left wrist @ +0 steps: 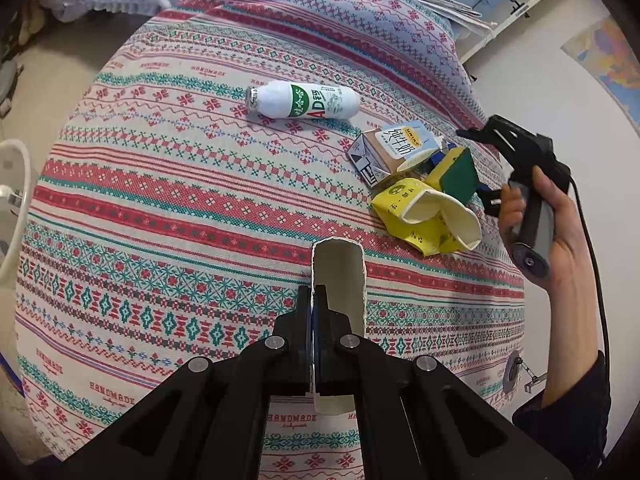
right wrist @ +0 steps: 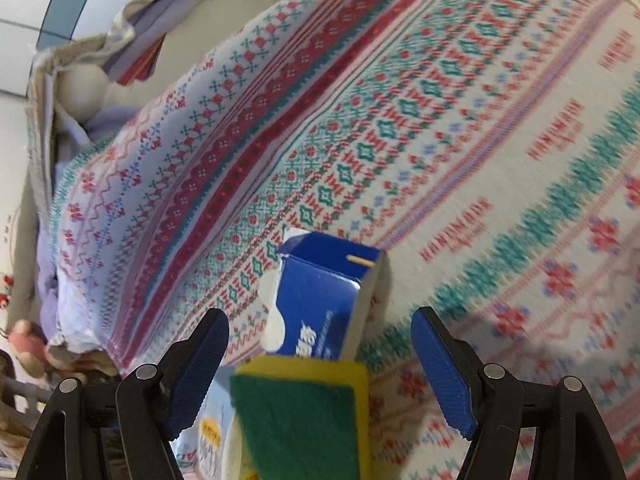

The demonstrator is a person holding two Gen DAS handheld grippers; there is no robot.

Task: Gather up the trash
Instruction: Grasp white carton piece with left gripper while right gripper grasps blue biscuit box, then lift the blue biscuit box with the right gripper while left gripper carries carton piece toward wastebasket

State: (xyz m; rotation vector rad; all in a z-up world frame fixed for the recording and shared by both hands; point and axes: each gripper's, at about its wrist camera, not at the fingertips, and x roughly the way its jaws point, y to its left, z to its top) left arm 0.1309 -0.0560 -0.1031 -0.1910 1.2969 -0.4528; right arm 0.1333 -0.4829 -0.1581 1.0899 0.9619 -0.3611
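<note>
My left gripper [left wrist: 313,300] is shut on the rim of a white paper cup [left wrist: 340,280], held above the patterned tablecloth [left wrist: 160,200]. A white drink bottle [left wrist: 306,101] with a green label lies on its side at the far middle. At the right lies a pile of trash: a milk carton [left wrist: 394,150], a crushed yellow paper cup [left wrist: 430,216] and a yellow-green sponge [left wrist: 456,174]. My right gripper [right wrist: 320,364] is open, its jaws wide on either side of the sponge [right wrist: 296,420] and a blue box [right wrist: 320,308].
The table's right edge runs close beside the trash pile. A white chair back [left wrist: 16,208] stands at the left. Bedding and papers [left wrist: 440,4] lie beyond the far edge. A wall map [left wrist: 608,56] hangs at the right.
</note>
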